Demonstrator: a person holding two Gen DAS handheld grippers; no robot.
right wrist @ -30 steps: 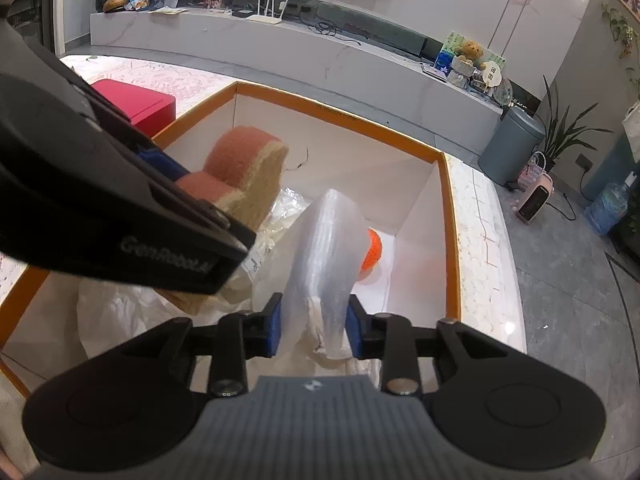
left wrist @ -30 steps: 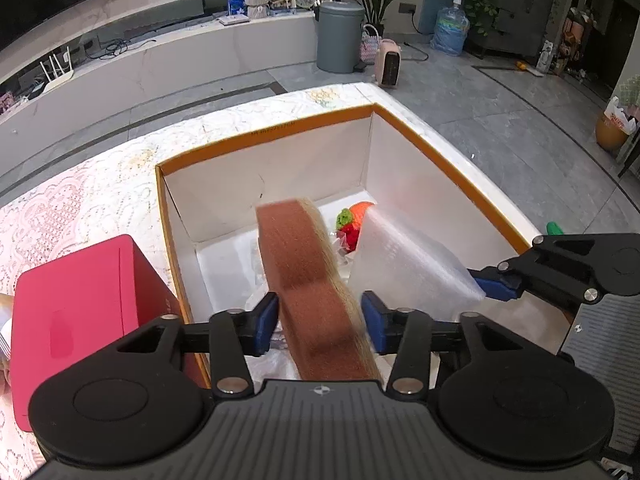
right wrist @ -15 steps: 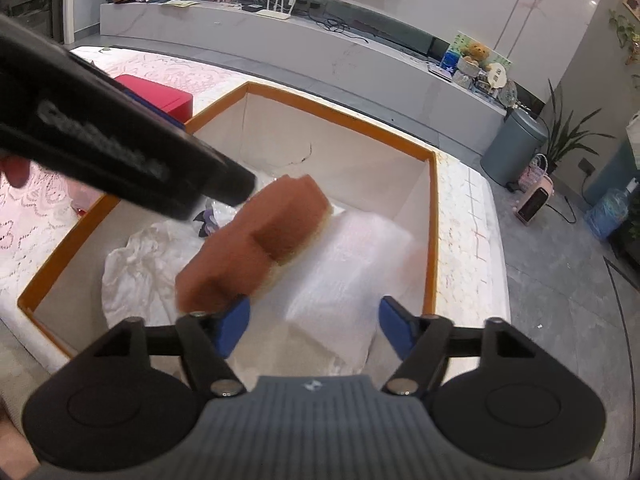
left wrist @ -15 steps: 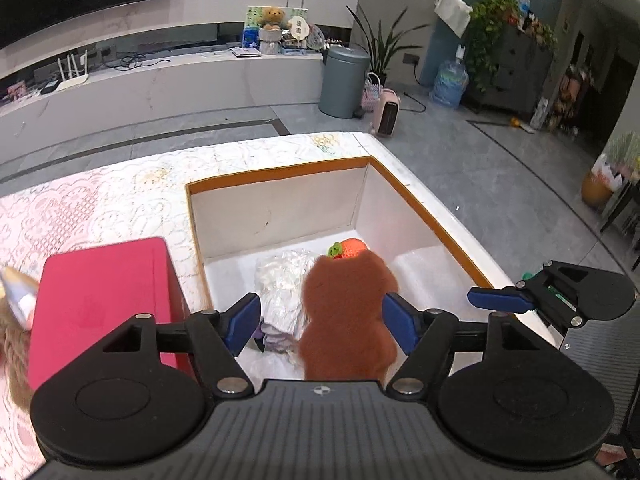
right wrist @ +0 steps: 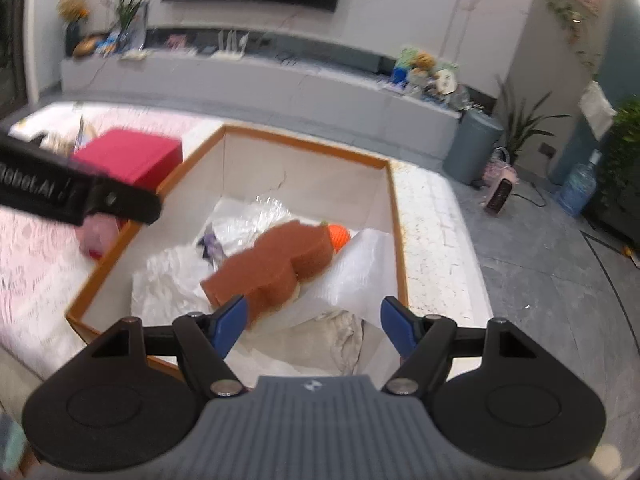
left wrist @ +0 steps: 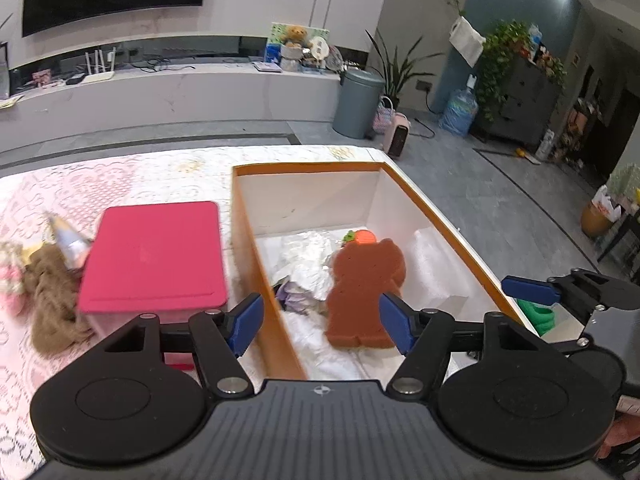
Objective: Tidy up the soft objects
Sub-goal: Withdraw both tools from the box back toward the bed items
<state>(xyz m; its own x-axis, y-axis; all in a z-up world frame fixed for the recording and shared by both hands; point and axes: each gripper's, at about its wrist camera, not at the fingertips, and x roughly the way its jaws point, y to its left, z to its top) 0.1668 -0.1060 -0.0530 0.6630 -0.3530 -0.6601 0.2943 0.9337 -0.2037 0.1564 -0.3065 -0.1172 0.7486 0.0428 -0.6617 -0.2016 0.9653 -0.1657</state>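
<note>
Lying flat in the orange-rimmed box (left wrist: 412,194), the bear-shaped brown sponge (left wrist: 366,290) rests on white wrapping; a knitted carrot (left wrist: 360,237) sits just behind it. Left gripper (left wrist: 322,322) and right gripper (right wrist: 314,326) both have jaws spread wide, holding nothing; red box (left wrist: 154,254) sits beside on the tabletop (left wrist: 120,176).

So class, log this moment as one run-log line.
left gripper: open | right gripper: open | brown sponge: lying in box
</note>
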